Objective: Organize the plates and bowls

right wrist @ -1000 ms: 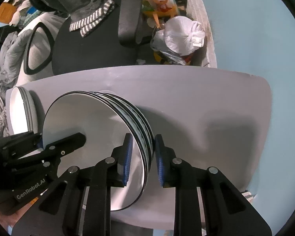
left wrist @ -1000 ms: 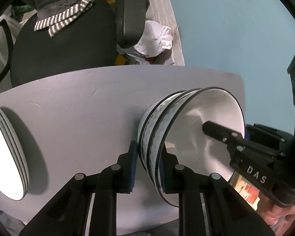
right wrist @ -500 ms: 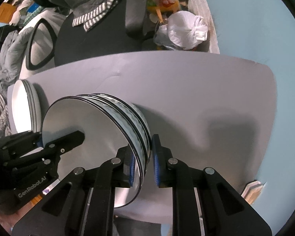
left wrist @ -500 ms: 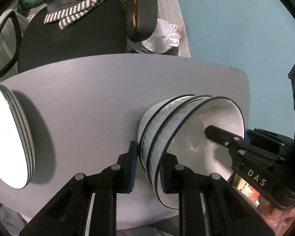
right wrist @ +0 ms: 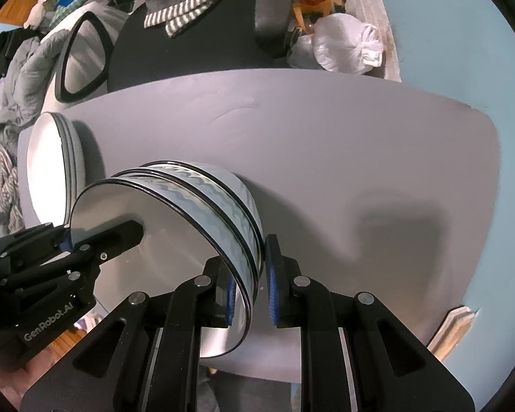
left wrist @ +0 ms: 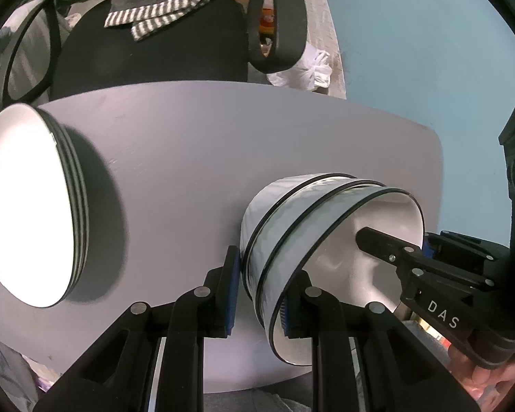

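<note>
Two tools on one bowl stack, plates already piled.
Left tool (left wrist: 261, 288) and right tool (right wrist: 250, 292) each clamp opposite rims of the nested bowls (left wrist: 309, 240), near table (left wrist: 223, 144) front edge. Plate stack (left wrist: 27, 213) sits at table's left end. Left to do, imo: set bowls down & let go.

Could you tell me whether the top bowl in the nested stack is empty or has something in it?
Empty: the top bowl shows a bare white inside; only one finger of each tool reaches over its rim.
</note>
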### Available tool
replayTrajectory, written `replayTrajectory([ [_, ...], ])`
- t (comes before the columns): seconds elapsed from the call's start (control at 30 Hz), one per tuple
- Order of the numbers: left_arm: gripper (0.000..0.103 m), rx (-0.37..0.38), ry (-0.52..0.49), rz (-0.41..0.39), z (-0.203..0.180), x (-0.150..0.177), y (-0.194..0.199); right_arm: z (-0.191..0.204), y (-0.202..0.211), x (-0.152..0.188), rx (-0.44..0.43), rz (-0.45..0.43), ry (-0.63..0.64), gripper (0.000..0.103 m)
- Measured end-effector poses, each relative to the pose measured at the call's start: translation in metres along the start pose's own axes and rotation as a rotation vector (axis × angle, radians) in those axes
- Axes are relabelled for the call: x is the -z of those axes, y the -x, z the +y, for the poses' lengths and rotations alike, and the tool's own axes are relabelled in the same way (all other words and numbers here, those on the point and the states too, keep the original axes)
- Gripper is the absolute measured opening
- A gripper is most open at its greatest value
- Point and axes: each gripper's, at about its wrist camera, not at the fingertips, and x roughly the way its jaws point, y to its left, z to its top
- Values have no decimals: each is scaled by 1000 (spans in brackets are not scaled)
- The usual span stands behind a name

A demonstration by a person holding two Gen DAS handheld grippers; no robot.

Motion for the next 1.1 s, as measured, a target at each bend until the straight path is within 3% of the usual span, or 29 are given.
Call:
replayTrajectory([
  [0.6, 19, 29, 61, -41, 47, 12, 39, 56, 7, -8, 9, -1, 75, 16],
  [1.1, 19, 48, 144, -102, 107, 23, 82, 129, 22, -18, 30, -32, 155, 16],
])
